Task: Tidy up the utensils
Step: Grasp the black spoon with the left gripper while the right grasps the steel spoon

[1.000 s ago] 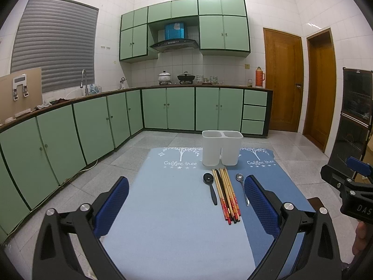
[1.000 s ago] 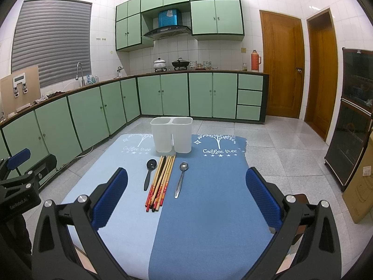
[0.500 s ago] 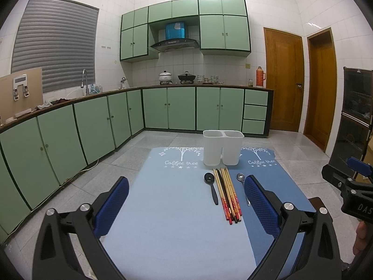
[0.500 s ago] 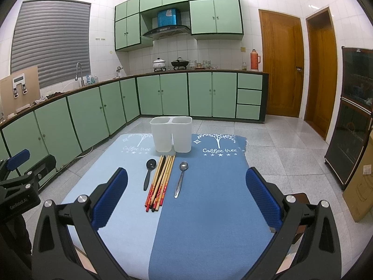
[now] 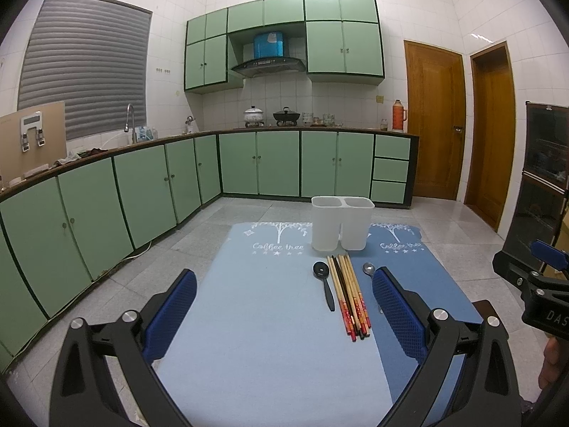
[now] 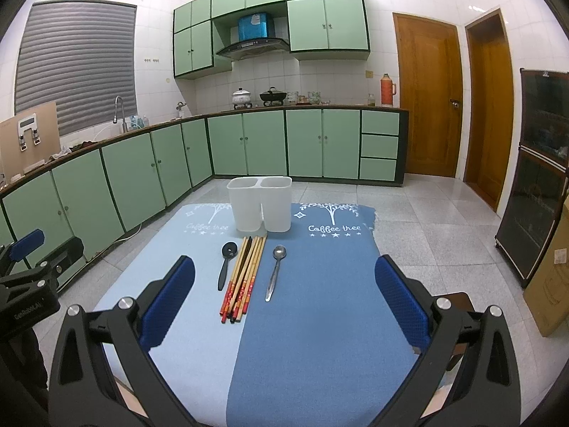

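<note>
Kitchen cabinets [image 6: 249, 144] in pale green run along the far walls behind a table covered by a two-tone blue mat [image 6: 320, 306] printed "Coffee tree". Near the mat's far edge stands a white two-compartment utensil holder [image 6: 259, 202], upright, nothing visible above its rims. Just in front of it lies a bundle of chopsticks [image 6: 243, 277], their far tips close to the holder's base. A black spoon [image 6: 226, 261] lies just left of the bundle and a metal spoon [image 6: 275, 270] just right of it, both bowl-end toward the holder. The left gripper [image 5: 284, 311] and the right gripper [image 6: 284, 299] both hover above the mat's near part, blue-padded fingers spread wide, holding nothing and touching nothing.
</note>
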{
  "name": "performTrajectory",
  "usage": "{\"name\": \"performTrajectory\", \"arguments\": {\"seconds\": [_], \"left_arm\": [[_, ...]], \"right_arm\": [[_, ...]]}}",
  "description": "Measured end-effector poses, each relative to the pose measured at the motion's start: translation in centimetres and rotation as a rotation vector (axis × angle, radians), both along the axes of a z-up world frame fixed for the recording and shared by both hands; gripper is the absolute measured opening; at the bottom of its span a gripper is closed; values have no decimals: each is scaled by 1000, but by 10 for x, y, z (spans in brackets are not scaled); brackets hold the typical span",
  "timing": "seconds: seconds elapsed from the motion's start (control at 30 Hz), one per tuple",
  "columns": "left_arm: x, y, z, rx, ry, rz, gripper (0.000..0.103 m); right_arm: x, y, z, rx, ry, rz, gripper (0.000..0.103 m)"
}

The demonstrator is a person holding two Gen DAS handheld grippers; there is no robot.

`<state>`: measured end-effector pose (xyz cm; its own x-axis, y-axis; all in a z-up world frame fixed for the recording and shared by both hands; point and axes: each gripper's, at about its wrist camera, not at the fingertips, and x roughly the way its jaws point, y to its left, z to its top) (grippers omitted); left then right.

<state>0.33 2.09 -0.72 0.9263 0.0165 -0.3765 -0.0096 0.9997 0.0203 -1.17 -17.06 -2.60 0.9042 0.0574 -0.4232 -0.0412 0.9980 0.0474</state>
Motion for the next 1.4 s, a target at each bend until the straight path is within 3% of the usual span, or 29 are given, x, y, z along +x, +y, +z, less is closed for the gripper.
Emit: {"name": "performTrajectory", "arguments": {"seconds": [0.47,0.73,1.17,1.33,1.4], "left_arm": [[43,-1,-29,23,107,2,97],[99,-14,-69,60,227,-14,97],[227,-26,-105,42,377,-43,96],[269,-33,-121,39,423,-45,94],[279,-36,-125,50,433,-47,94]], "right_arm": [[49,-7,-45,-3,94,-46,98],[113,-12,-90,36,240,-22,98],[248,-21,-113,101,409,38,97],[284,-21,-132,123,487,63,91],[294,-17,-138,122,514,85,81]]}}
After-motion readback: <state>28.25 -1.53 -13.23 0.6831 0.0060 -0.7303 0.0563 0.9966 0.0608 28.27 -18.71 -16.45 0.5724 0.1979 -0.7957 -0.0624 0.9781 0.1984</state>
